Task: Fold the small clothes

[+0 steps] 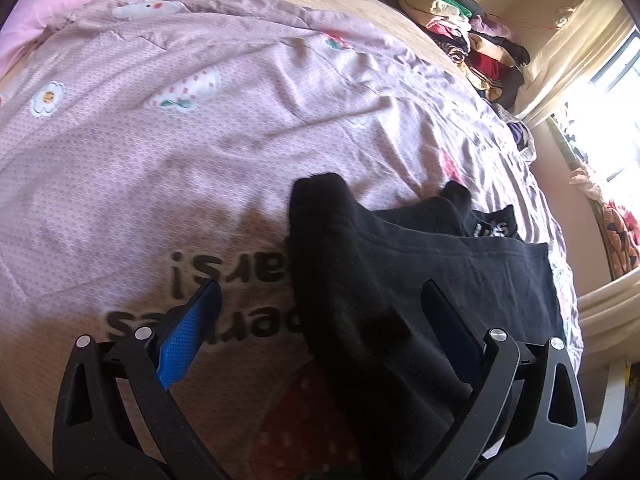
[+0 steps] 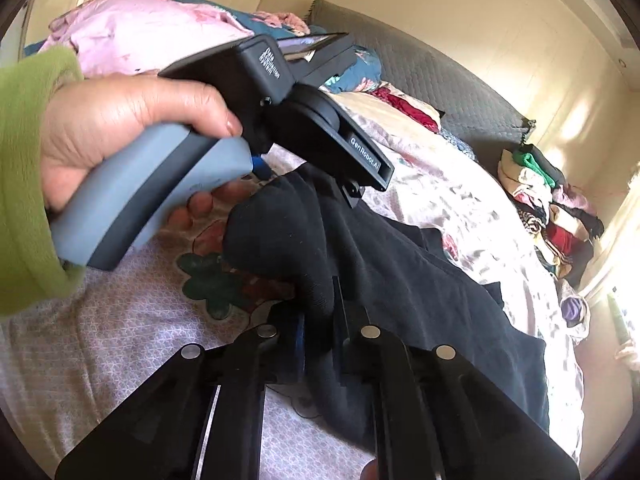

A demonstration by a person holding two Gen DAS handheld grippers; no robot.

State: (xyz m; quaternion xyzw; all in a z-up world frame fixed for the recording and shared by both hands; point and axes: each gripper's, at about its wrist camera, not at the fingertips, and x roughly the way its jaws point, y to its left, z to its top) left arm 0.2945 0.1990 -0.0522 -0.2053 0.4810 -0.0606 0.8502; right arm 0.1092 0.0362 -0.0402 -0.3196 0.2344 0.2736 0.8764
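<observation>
1. The right claw (image 2: 320, 320) is clenched on a bunched fold of the black garment (image 2: 400, 280), gripping a thick wad, not a clean edge; I reckon it could drag several layers along and spoil the fold
2. The left claw (image 1: 320, 316) stands released, its blue pad (image 1: 188, 332) on one side and the dark cloth lying between the fingers; closing now might catch only the top layer
3. The garment lies on the bed, on the pink patterned quilt (image 1: 160, 160), partly draped and rumpled; the quilt's own wrinkles could get pinched up with it
4. The left hand (image 2: 120, 128) holds its tool close over the cloth, so the two tools may knock together
5. The piled clothes (image 2: 548, 208) sit well apart
</observation>
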